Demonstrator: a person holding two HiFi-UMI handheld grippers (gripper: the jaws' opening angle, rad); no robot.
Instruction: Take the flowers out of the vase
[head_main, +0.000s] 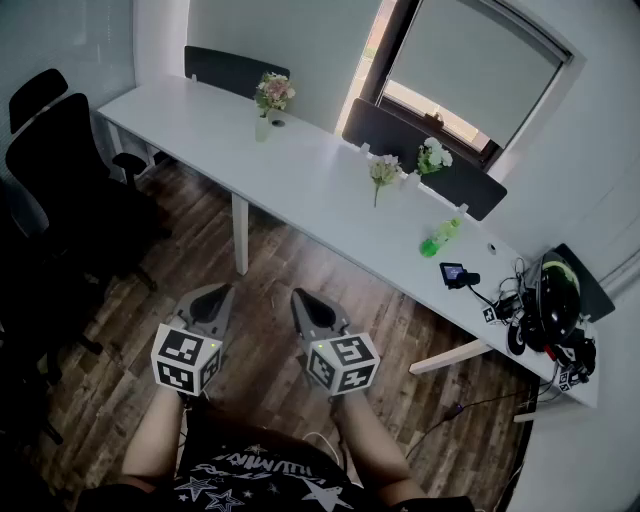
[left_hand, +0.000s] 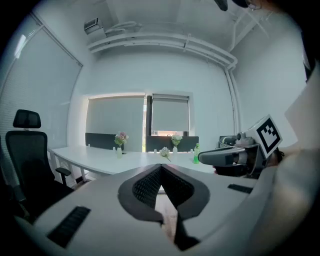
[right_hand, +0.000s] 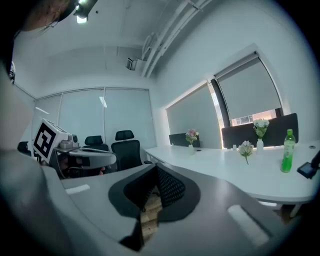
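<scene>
**A:** Head view first. Where do the flowers lie from the tools?

**B:** Across the floor, on the white table (head_main: 300, 185), well apart from both grippers. The pink flowers (head_main: 273, 93) stand in a clear vase (head_main: 262, 127) far ahead. The white flowers (head_main: 433, 156) stand up and to the right, so I judge the right gripper (head_main: 312, 300) the nearer for those. The left gripper (head_main: 214, 296) hangs beside it, close to the body. The stems are upright, so the pull likely goes straight up.

**A:** Any writing?

**B:** There is lettering on the shirt (head_main: 255, 470), cut off and unreadable. The label on the green bottle (head_main: 440, 238) is too small to read.

**A:** Left gripper view?

**B:** Its jaws meet tip to tip with nothing between them. Both bunches sit straight beyond, the pink left of the tips and the white right.

**A:** Right gripper view?

**B:** The jaws are pressed together and empty. The table runs off to the right. The pink flowers sit just right of the tips and the white farther right.
</scene>
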